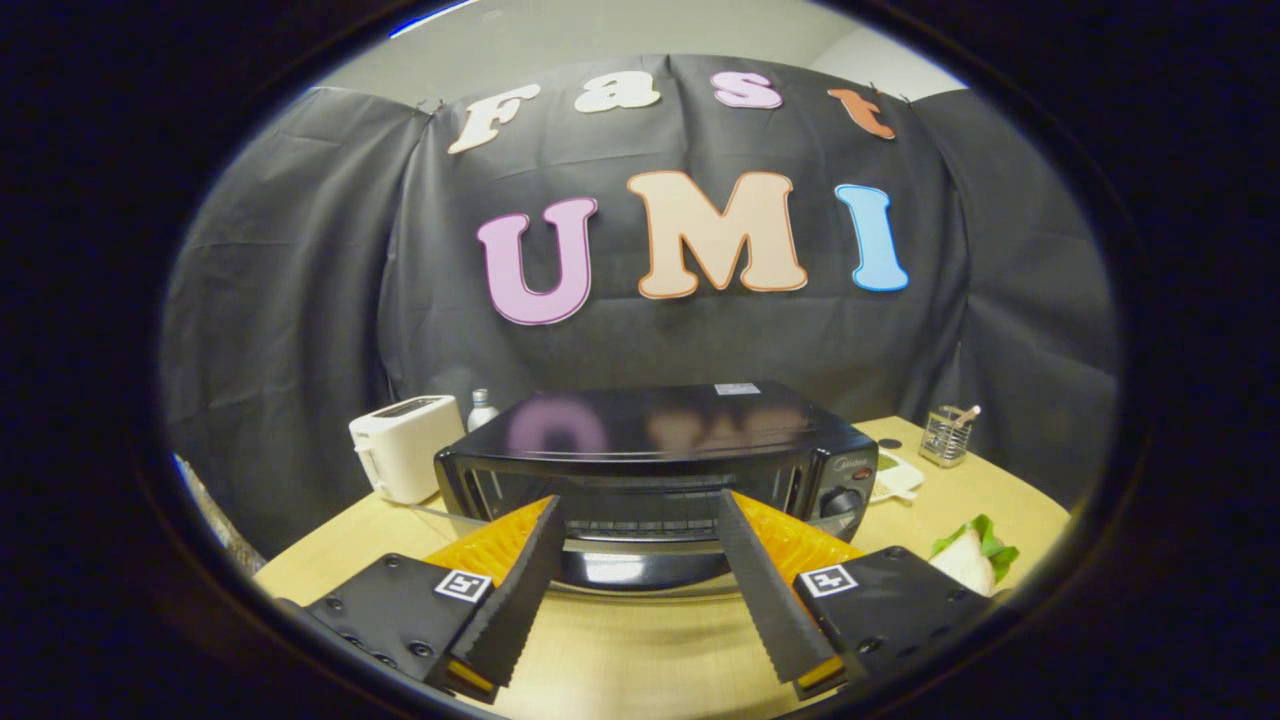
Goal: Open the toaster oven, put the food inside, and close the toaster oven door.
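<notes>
The hand-held gripper (640,500) has its fingers spread wide and holds nothing. Between the fingers I see the toaster oven (655,460), black, standing on the wooden table (640,650). Its door (640,565) is folded down toward the gripper, so the oven is open and the wire rack inside is visible. The fingertips reach near the open front, one on each side, but I cannot tell if they touch it. The food, a sandwich (970,555) with green leaf, lies on the table to the right of the gripper, outside the oven. A white toaster (405,460) stands left of the oven, with a small bottle (482,408) beside it. A wire cup (945,435) stands right, further back.
</notes>
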Demonstrator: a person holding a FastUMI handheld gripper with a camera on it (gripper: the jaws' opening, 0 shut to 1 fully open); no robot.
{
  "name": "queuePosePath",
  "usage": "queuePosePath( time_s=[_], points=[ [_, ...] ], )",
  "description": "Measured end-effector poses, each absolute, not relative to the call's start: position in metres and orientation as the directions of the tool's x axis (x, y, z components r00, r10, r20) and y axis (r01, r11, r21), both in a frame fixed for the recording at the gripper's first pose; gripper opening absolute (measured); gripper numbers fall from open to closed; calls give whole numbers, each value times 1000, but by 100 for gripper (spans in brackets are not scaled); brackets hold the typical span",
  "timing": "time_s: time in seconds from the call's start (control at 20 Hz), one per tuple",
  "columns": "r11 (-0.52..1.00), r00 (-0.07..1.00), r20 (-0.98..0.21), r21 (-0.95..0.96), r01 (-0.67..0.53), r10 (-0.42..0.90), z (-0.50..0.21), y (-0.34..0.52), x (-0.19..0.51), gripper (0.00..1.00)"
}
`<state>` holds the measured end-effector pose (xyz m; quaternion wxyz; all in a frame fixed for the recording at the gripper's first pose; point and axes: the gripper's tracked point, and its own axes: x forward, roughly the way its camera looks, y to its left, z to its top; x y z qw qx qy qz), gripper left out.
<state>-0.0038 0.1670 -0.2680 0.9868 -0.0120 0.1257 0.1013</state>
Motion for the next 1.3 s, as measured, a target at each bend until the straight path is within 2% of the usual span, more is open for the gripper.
queuePosePath(
  time_s=[0.6,1.3],
  points=[
    [965,910,-350,-52,-255,222,-285,161,-35,96],
    [965,860,-453,7,-261,236,-302,154,-57,96]
  ],
)
